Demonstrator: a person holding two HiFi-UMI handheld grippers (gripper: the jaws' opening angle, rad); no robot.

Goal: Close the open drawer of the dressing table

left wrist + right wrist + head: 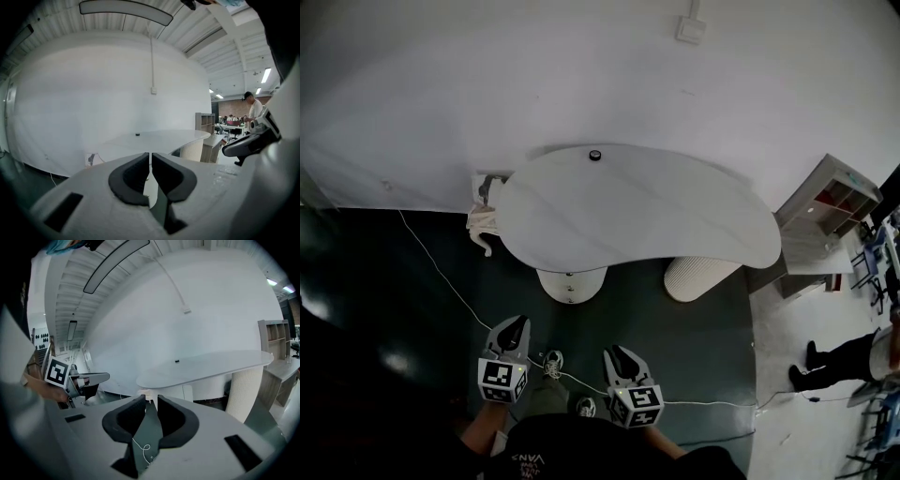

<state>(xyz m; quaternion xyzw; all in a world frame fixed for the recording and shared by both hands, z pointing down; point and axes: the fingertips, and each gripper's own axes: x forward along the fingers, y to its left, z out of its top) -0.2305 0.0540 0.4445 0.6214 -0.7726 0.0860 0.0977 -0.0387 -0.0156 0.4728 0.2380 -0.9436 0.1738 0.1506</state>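
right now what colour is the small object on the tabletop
The object is black; head view shows it best.

Pale grey moulded shell on left gripper [517,323] and right gripper [614,353], narrowing to dark tips. Fitted at the rear of each with a white cube [501,378] bearing black square markers. Lined inside the jaws with black curved pads [130,180]. Dressed in a dark top [546,457] with small pale lettering, plus light shoes [553,360].
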